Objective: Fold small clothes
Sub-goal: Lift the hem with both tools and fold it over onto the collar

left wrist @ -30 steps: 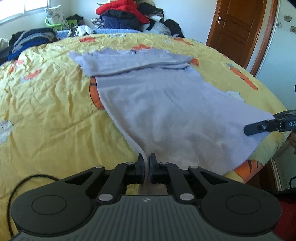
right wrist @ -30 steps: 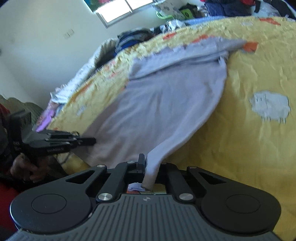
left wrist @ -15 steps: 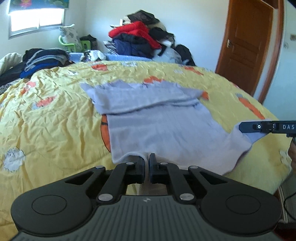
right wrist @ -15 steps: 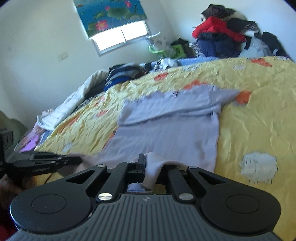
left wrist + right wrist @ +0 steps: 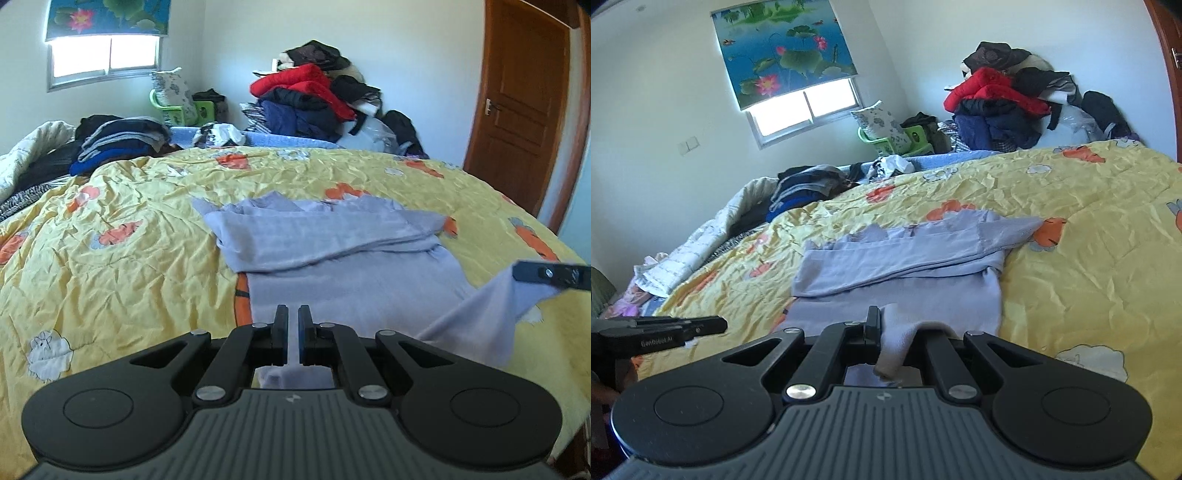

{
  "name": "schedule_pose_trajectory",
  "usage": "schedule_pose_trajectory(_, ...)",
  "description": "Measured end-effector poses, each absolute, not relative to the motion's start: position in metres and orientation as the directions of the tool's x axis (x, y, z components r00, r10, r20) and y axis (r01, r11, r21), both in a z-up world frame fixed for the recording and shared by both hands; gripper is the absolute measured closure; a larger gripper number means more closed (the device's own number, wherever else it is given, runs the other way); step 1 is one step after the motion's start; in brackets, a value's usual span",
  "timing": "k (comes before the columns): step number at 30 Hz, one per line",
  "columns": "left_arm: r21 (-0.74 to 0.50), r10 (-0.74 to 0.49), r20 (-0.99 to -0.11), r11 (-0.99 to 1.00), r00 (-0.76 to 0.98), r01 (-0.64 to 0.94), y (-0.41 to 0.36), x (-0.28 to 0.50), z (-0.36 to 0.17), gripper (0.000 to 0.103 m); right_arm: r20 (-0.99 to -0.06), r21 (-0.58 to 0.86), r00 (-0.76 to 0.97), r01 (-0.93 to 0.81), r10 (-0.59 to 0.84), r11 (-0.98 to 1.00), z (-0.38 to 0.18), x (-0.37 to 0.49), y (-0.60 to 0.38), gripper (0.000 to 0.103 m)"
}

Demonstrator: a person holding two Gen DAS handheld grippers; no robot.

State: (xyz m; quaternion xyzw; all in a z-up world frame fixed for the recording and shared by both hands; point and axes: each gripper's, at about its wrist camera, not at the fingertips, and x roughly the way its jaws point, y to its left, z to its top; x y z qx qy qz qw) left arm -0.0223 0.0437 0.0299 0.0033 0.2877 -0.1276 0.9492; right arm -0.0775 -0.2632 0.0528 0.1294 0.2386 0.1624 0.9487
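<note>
Only the left wrist view shows the brown wooden door [image 5: 517, 107]. The left tool [image 5: 290, 325], fingers pressed nearly together, pinches the near hem of the pale lavender cotton shirt [image 5: 343, 258] spread on the bed's yellow cartoon-print quilt [image 5: 110, 258]. The right tool [image 5: 892, 328] clamps the other hem corner, lifted off the quilt. Sleeves lie folded across the chest.

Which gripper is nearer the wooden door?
Right. The right gripper, holding the grey shirt's hem corner, is on the door side of the bed; the left gripper holds the hem further from it.
</note>
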Motion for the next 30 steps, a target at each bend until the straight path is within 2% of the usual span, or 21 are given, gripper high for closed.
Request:
schedule_pose_trajectory(6,-0.065,-0.224,-0.554,0.972,0.802,0.226,0.044,-0.008,0.032,0.098,-0.406,0.340,0.838,-0.233,0.365,0.911,0.051,-0.068,-0.261,0.097)
schedule_pose_trajectory(9,-0.147,-0.284,-0.581,0.959,0.763,0.244,0.057,-0.011,0.030,0.098,-0.411,0.348,0.837,-0.224,0.362,0.910,0.049,-0.066,-0.260,0.097)
schedule_pose_trajectory(11,-0.201,-0.319,-0.611,0.948,0.724,0.248,0.069,-0.015,0.023,0.093,-0.410,0.353,0.837,-0.222,0.364,0.909,0.048,-0.068,-0.261,0.097)
schedule_pose_trajectory(13,-0.247,-0.349,-0.650,0.937,0.676,0.247,0.082,-0.019,0.009,0.069,-0.411,0.353,0.836,-0.222,0.364,0.909,0.048,-0.068,-0.261,0.097)
schedule_pose_trajectory(14,-0.281,-0.372,-0.668,0.928,0.645,0.244,0.088,-0.020,0.003,0.041,-0.413,0.357,0.835,-0.221,0.365,0.908,0.047,-0.069,-0.262,0.097)
schedule_pose_trajectory(15,-0.334,-0.413,-0.665,0.910,0.622,0.247,0.095,-0.023,-0.004,0.026,-0.416,0.361,0.832,-0.219,0.367,0.906,0.046,-0.069,-0.263,0.097)
schedule_pose_trajectory(16,-0.407,-0.477,-0.636,0.875,0.606,0.261,0.104,-0.027,-0.012,0.025,-0.420,0.364,0.830,-0.218,0.368,0.906,0.044,-0.070,-0.263,0.097)
schedule_pose_trajectory(20,-0.557,-0.623,-0.584,0.774,0.521,0.302,0.109,-0.026,-0.035,0.025,-0.426,0.362,0.826,-0.220,0.371,0.906,0.042,-0.071,-0.260,0.097)
schedule_pose_trajectory(23,-0.579,-0.667,-0.573,0.740,0.476,0.342,0.094,-0.020,-0.048,0.025,-0.424,0.365,0.824,-0.223,0.374,0.904,0.042,-0.072,-0.260,0.097)
schedule_pose_trajectory(26,-0.533,-0.664,-0.572,0.747,0.481,0.398,0.076,-0.022,-0.048,0.028,-0.423,0.367,0.824,-0.224,0.377,0.903,0.043,-0.072,-0.260,0.097)
schedule_pose_trajectory(27,-0.517,-0.657,-0.577,0.754,0.486,0.406,0.071,-0.024,-0.047,0.049,-0.423,0.367,0.823,-0.226,0.378,0.902,0.043,-0.073,-0.260,0.097)
schedule_pose_trajectory(28,-0.498,-0.643,-0.594,0.766,0.484,0.407,0.067,-0.024,-0.048,0.066,-0.423,0.368,0.823,-0.226,0.379,0.902,0.043,-0.073,-0.260,0.097)
schedule_pose_trajectory(29,-0.484,-0.627,-0.621,0.779,0.471,0.399,0.063,-0.023,-0.049,0.091,-0.422,0.368,0.823,-0.226,0.379,0.902,0.043,-0.073,-0.261,0.097)
schedule_pose_trajectory(30,-0.482,-0.617,-0.635,0.786,0.465,0.387,0.063,-0.022,-0.051,0.096,-0.421,0.370,0.823,-0.227,0.380,0.901,0.043,-0.073,-0.261,0.097)
